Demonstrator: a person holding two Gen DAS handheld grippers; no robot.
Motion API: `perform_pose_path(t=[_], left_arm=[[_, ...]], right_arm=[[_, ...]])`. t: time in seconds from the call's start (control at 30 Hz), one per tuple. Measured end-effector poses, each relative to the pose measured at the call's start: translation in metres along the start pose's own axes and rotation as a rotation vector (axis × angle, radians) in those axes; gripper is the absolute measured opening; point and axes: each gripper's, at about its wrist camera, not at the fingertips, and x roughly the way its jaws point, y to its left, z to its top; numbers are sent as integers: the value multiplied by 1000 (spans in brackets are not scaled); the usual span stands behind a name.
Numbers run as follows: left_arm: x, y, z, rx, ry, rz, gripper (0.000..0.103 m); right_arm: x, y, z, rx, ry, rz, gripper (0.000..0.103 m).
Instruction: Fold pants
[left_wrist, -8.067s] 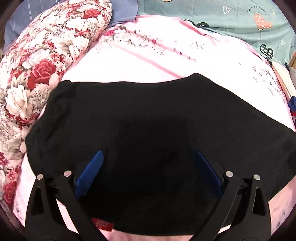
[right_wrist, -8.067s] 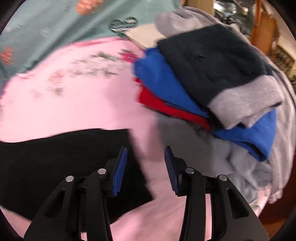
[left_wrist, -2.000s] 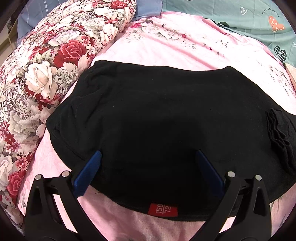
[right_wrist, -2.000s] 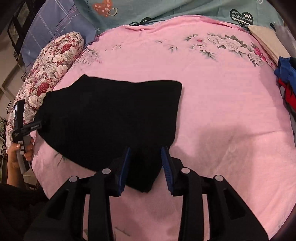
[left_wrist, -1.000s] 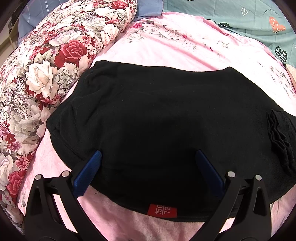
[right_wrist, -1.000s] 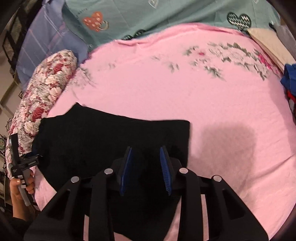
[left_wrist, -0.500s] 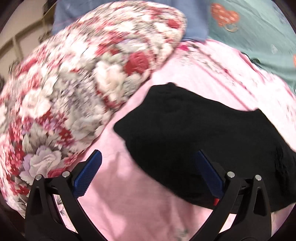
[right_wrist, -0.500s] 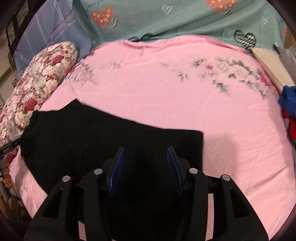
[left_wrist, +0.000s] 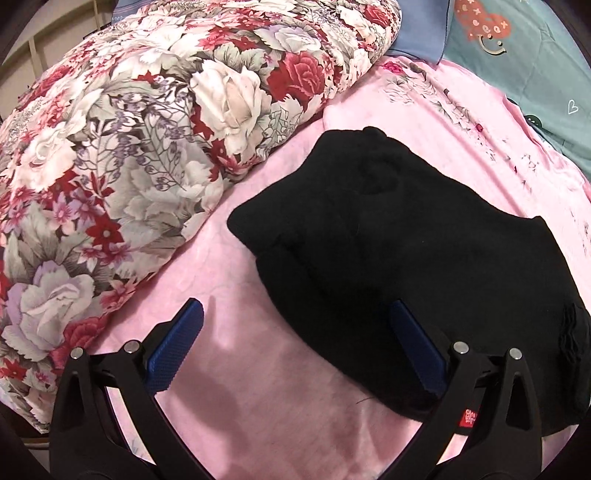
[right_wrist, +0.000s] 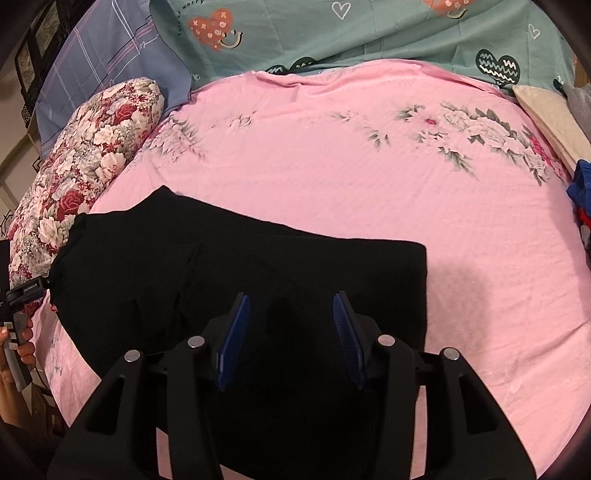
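Observation:
The black pants (left_wrist: 406, 236) lie folded flat on the pink bedsheet (left_wrist: 258, 387); they also show in the right wrist view (right_wrist: 221, 258). A small red label (left_wrist: 468, 416) shows at their near edge. My left gripper (left_wrist: 295, 332) is wide open and empty, above the sheet at the pants' left end, its right finger over the fabric edge. My right gripper (right_wrist: 291, 321) is open and empty, just above the pants' near right part. The left gripper's body (right_wrist: 22, 295) shows at the far left of the right wrist view, held by a hand.
A floral bolster pillow (left_wrist: 129, 155) lies along the left of the pants, also in the right wrist view (right_wrist: 85, 155). A teal heart-print cover (right_wrist: 369, 33) and a blue pillow (right_wrist: 103, 51) are at the back. Stacked clothes (right_wrist: 580, 192) sit at the right edge.
My left gripper swung left off the middle of the pants to their left end. My right gripper opened wider and let go of the pants fold it held.

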Motion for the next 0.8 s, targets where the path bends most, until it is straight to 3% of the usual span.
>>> perform_pose_path(t=[0.3, 0.47, 0.5, 0.53, 0.57, 0.63, 0.8], left_arm=[[16, -10, 8, -22, 39, -84, 92], [24, -19, 13, 2, 26, -89, 90], [26, -21, 15, 7, 23, -89, 87], [26, -24, 17, 6, 18, -93, 72], [25, -26, 18, 2, 18, -113, 48], [20, -31, 20, 0, 25, -171, 23], [-20, -48, 20, 47, -57, -176, 17]], right_arm=[[-7, 18, 2, -57, -53, -10, 49], [-12, 20, 2, -63, -80, -5, 49], [-12, 20, 2, -60, -80, 2, 49], [-12, 20, 2, -58, -80, 4, 49], [-12, 21, 2, -58, -81, 7, 49], [-14, 22, 2, -60, -90, 11, 49], [-21, 18, -2, -51, -106, 30, 49]])
